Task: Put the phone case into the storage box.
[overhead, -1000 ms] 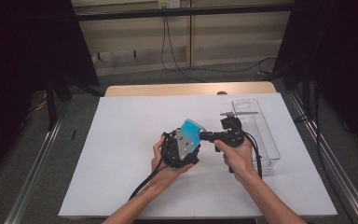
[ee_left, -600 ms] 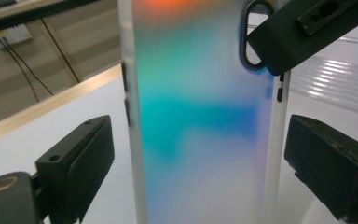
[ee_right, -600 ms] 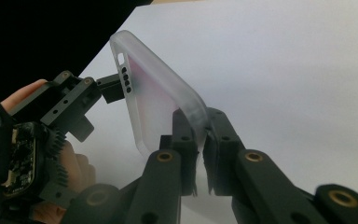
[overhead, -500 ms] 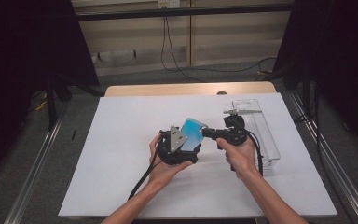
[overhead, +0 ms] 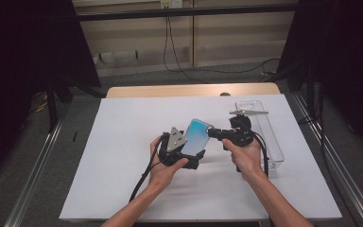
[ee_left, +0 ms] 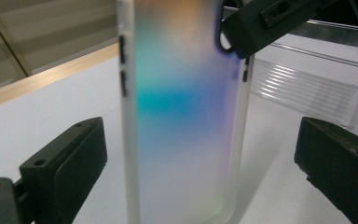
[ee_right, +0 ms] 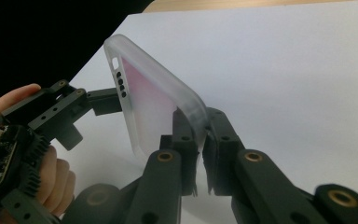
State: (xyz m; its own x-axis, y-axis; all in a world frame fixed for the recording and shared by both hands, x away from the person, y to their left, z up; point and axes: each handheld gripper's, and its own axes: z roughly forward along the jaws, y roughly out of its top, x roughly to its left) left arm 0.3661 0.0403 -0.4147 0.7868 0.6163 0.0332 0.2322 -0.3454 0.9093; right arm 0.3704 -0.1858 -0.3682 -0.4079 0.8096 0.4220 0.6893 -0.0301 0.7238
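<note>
A frosted, iridescent phone case [overhead: 196, 137] hangs tilted above the white sheet [overhead: 123, 179]. My right gripper [overhead: 212, 133] is shut on its upper corner; in the right gripper view the pads [ee_right: 186, 140] pinch the edge of the case [ee_right: 154, 98]. My left gripper [overhead: 191, 155] sits at the lower end of the case and its jaws have just been opening. In the left gripper view the case [ee_left: 186, 116] stands between my left gripper's [ee_left: 205, 163] two jaws, with a gap on each side. The right gripper's tip [ee_left: 261, 23] grips its top right.
A clear plastic box [overhead: 264, 137] lies along the right side of the sheet, just behind the right hand. The wooden table edge [overhead: 189, 90] runs along the back. Dark curtains and metal floor rails flank the table.
The left gripper's jaws have spread apart and let go of the case, and the left hand has drifted slightly. The right gripper keeps its hold on the case in the same place.
</note>
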